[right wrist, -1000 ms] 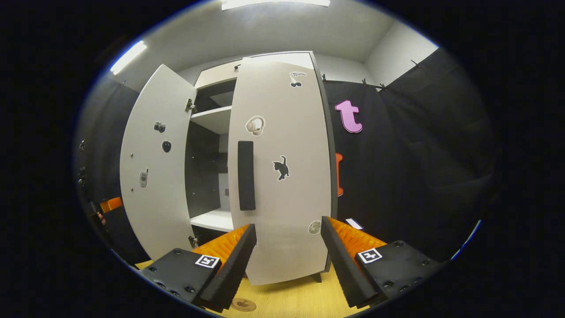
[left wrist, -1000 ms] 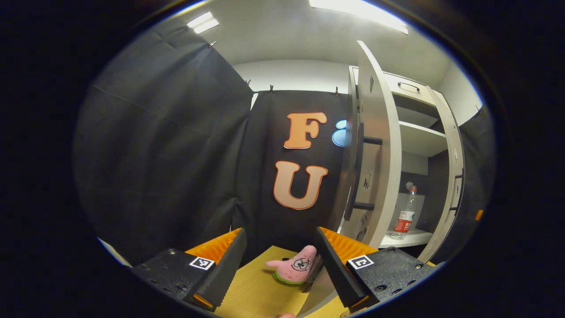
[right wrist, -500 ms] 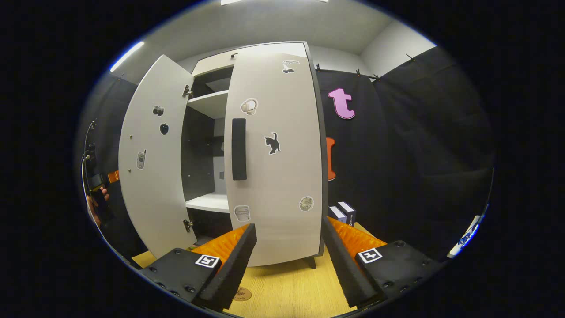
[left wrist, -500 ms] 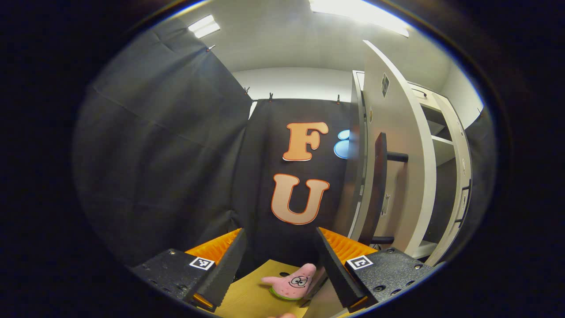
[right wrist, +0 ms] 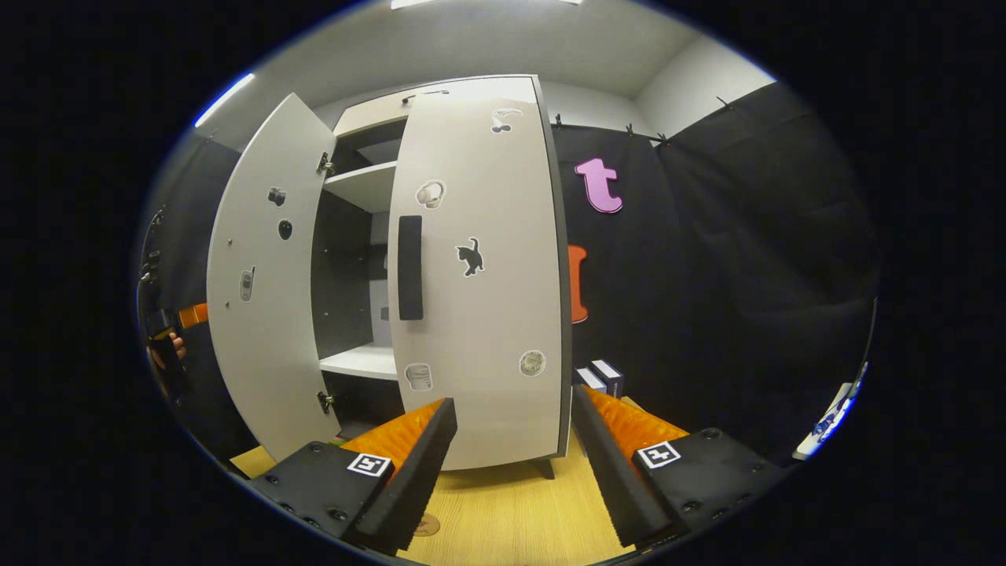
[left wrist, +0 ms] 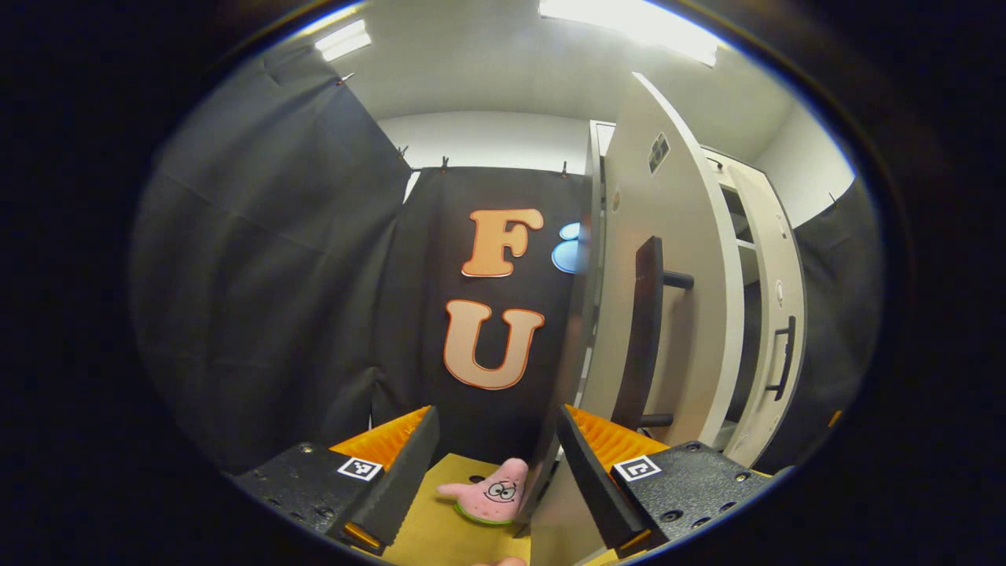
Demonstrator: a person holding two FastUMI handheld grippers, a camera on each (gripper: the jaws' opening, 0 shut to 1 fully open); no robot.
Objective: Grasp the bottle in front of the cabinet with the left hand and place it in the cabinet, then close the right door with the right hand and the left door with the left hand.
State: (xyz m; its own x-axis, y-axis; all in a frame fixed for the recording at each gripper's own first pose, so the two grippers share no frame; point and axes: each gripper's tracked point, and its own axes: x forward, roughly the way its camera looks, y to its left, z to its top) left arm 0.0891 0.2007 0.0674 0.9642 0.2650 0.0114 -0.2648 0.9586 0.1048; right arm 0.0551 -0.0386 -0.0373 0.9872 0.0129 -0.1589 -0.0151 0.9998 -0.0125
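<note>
The left door [left wrist: 676, 259] was the thing the coming move turned on: in the left gripper view it stood just to the right of the left gripper [left wrist: 497, 464], swung partway out from the cabinet [right wrist: 369, 185], its tall face running upright and its long dark handle [left wrist: 640, 330] vertical, near the gripper's right finger [left wrist: 589, 472]. The door's lower edge seemed to pass between the two fingers, though the fisheye bend made it hard to say whether it touched either. The left gripper's jaws stood wide apart with nothing held. In the right gripper view the right door [right wrist: 479, 275] looked shut or nearly so, flat across the cabinet front, and the right gripper [right wrist: 515, 464] sat well back from it over the wooden table [right wrist: 511, 519], jaws likewise wide and empty. The bottle was presumably inside the cabinet, on the low shelf [right wrist: 357, 362] behind the doors. The left hand was plainly the nearer one to the door left open, so pushing it rightward looked like the step in hand. A pink star toy [left wrist: 491, 491] lay on the table below.
</note>
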